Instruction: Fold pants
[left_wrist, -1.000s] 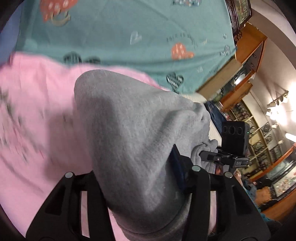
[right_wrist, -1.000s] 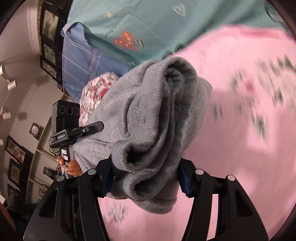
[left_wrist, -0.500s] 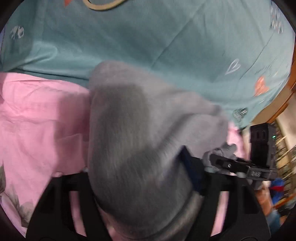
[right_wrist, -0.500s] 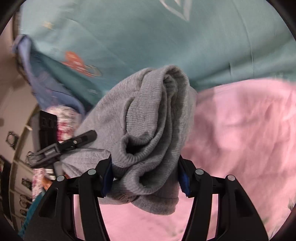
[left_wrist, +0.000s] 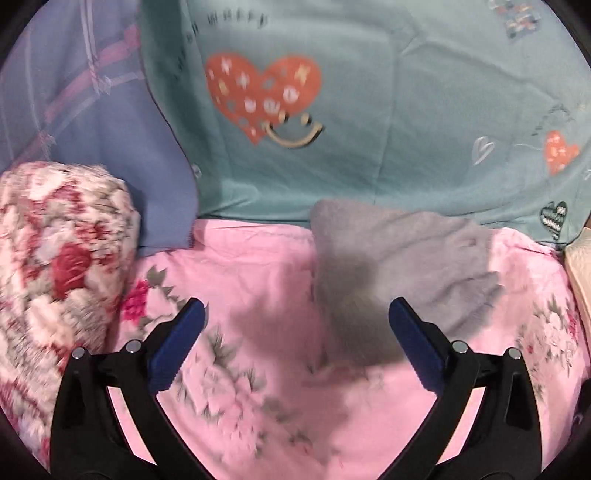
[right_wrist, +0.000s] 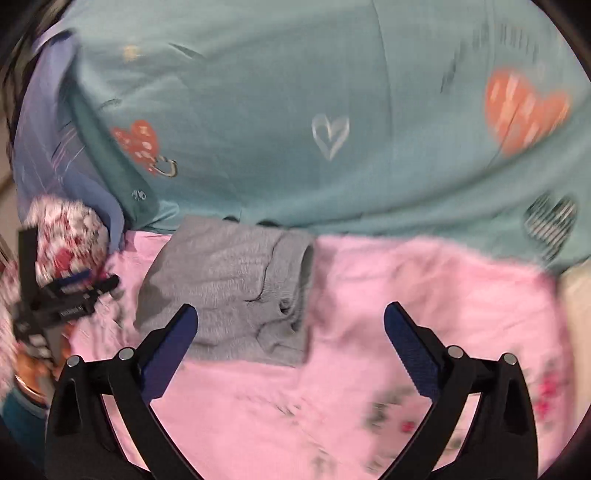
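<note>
Grey pants (right_wrist: 236, 288) lay folded into a compact bundle on the pink floral sheet (right_wrist: 424, 295), far edge just against the teal heart-print cover (right_wrist: 295, 110), waistband roll at the bundle's right side in the right wrist view. Same pants (left_wrist: 399, 266) seen from the left wrist as a blurred grey patch, partly darkened by shadow, again right up against the teal cover (left_wrist: 369, 92). Left gripper (left_wrist: 295, 325) spread wide, blue-padded fingers (left_wrist: 173, 347) empty, hovering near the pants with the right-hand pad in front of the bundle's near edge; contact there not clear. Right gripper (right_wrist: 291, 325) likewise wide apart and holding nothing, its left finger (right_wrist: 166, 354) in front of the near left corner of the pants. Left of the pants, a red-and-white floral pillow (left_wrist: 59, 266), with a blue plaid cloth (left_wrist: 74, 110) behind it beside the teal cover. Black body of the left gripper also visible left of the pants in the right wrist view, motion-blurred.
</note>
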